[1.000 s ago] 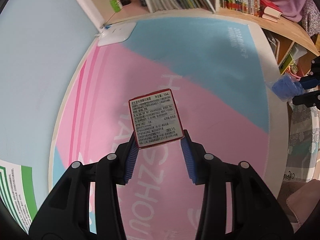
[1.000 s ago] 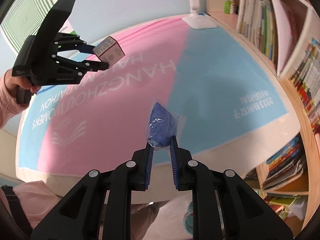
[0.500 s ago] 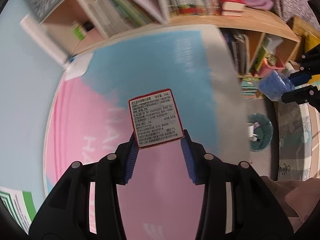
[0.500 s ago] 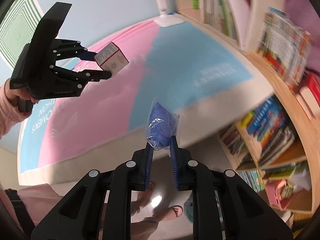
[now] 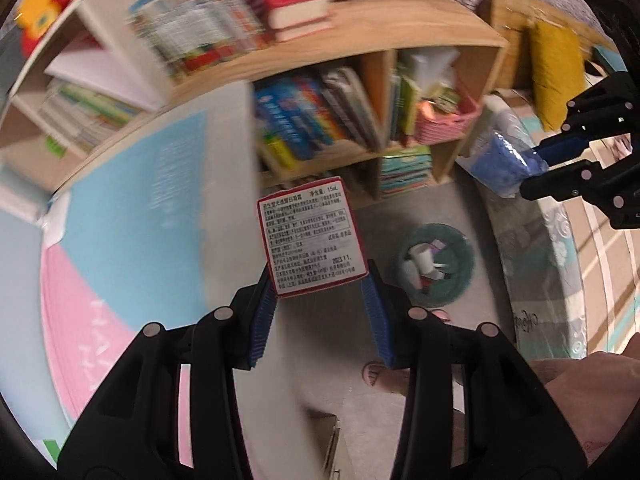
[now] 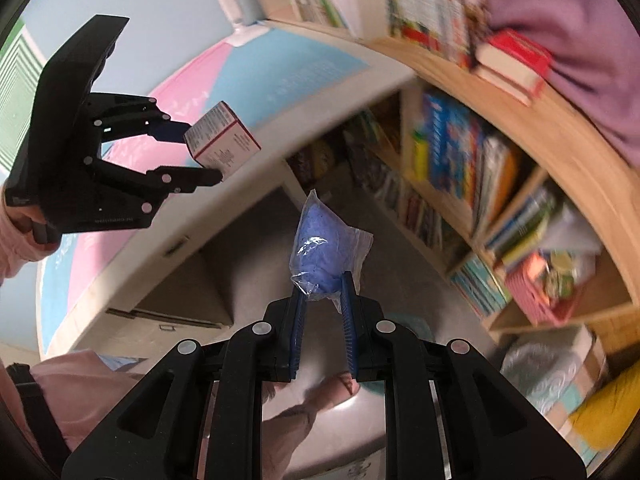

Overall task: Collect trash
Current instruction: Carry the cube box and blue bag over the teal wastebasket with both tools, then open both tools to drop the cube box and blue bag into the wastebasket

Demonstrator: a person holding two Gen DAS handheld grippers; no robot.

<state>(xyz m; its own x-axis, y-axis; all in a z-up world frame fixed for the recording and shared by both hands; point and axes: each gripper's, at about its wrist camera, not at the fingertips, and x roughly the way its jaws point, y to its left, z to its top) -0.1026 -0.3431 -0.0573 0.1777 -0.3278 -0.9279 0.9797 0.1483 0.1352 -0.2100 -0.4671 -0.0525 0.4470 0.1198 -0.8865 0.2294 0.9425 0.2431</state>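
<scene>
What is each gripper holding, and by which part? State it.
Left gripper: small box, by its lower sides. Right gripper: blue-filled plastic bag, by its bottom end.

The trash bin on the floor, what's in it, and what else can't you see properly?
- Trash bin, left wrist view: blurred; only pale scraps show. Right wrist view: the right claw hides nearly all of it.
- Small box in the left claw: print too small to read.
- Blue stuff in the plastic bag: crumpled, cannot tell what.
- Shelf books: motion-blurred.

Matte black left tool (image 5: 320, 300) and right tool (image 6: 323, 300), ribbed blue pads (image 5: 262, 320), silver round screws on linkages. Pink sleeve (image 6: 18, 236), bare foot (image 5: 382, 374) with painted toenails.
</scene>
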